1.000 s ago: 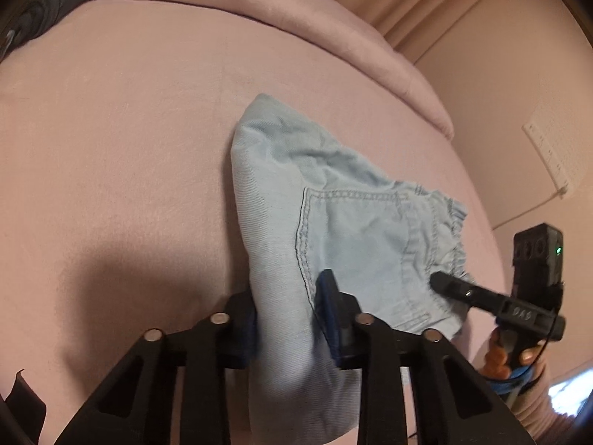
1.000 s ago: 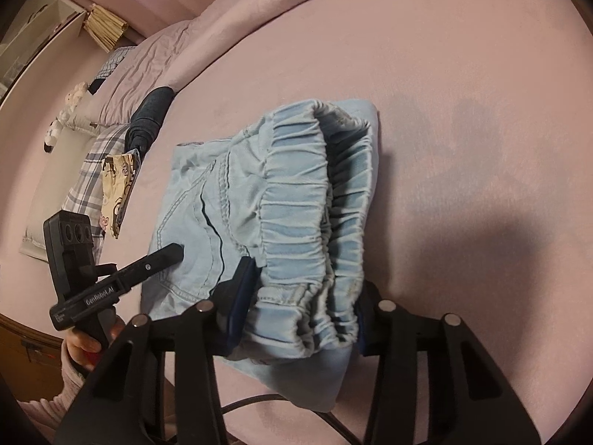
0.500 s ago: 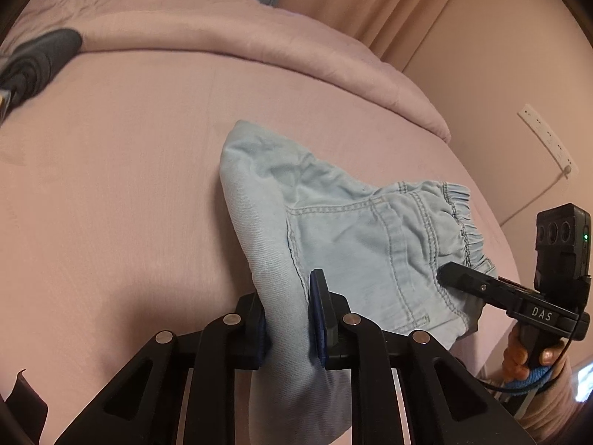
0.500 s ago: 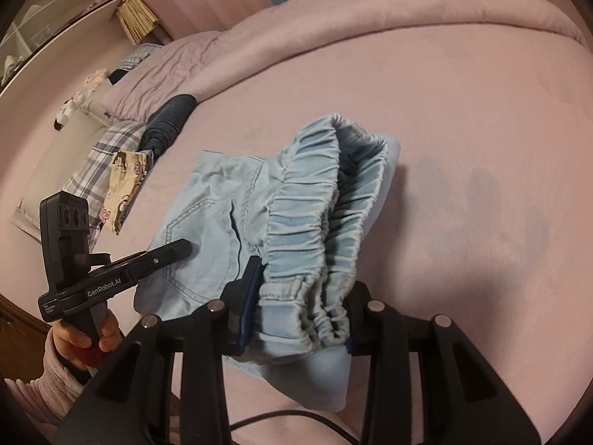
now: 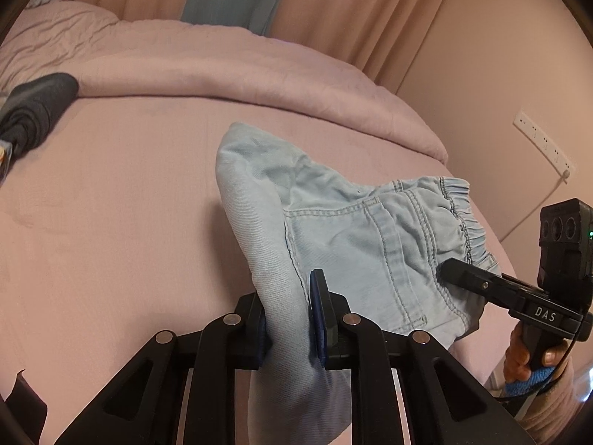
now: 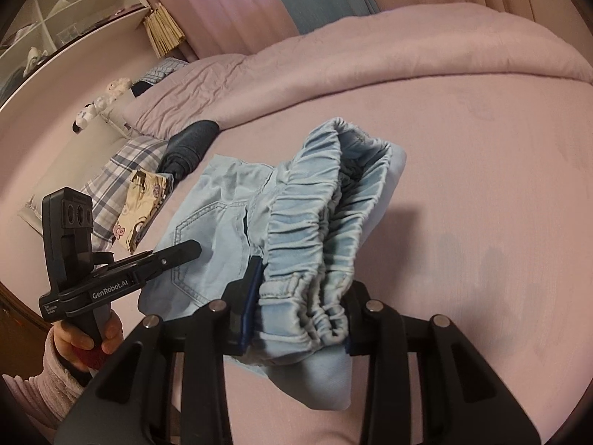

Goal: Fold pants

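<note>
Your left gripper (image 5: 287, 328) clamps the pants (image 5: 333, 230) at a folded edge; your right gripper (image 6: 296, 307) clamps their bunched waistband (image 6: 315, 244).

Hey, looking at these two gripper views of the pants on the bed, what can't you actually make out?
- Left view: the pants lower end, cut off by the bottom edge behind the left gripper.
- Right view: fabric under the waistband, hidden by the right gripper.
- Right view: shelf contents, too small and blurred.
- Both views: how many layers are folded.
</note>
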Available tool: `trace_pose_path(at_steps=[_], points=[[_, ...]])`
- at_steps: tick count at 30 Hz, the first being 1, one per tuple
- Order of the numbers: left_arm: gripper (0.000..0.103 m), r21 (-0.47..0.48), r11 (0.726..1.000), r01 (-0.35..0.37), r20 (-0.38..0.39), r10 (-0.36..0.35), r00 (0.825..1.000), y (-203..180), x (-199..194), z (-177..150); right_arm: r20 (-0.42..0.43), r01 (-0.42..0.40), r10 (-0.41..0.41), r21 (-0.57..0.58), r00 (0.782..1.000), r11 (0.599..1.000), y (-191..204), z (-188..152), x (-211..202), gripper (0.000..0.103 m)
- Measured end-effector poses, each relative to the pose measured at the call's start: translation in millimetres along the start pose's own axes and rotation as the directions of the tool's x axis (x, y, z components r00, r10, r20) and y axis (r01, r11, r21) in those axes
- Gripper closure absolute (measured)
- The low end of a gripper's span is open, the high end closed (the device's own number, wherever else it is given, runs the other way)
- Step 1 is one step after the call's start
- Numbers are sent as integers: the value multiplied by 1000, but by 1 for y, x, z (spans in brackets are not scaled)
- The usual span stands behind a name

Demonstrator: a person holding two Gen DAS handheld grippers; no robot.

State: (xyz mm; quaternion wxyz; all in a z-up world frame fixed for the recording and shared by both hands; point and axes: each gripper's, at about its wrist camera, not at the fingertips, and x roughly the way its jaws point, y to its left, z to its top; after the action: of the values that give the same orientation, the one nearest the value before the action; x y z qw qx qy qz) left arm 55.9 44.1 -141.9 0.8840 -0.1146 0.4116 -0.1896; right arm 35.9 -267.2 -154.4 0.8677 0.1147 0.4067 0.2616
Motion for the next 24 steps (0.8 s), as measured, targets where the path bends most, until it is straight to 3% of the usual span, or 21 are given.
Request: trace_pose_path(at_steps=[13,24], points=[[86,14,1000,-11,36,10,999,12,5,42,39,1,1,-48,999,999,9,40,10,68],[86,13,999,-46,40,46,998,34,27,72,37,-3,6,-71,999,997,11,76,46,68]])
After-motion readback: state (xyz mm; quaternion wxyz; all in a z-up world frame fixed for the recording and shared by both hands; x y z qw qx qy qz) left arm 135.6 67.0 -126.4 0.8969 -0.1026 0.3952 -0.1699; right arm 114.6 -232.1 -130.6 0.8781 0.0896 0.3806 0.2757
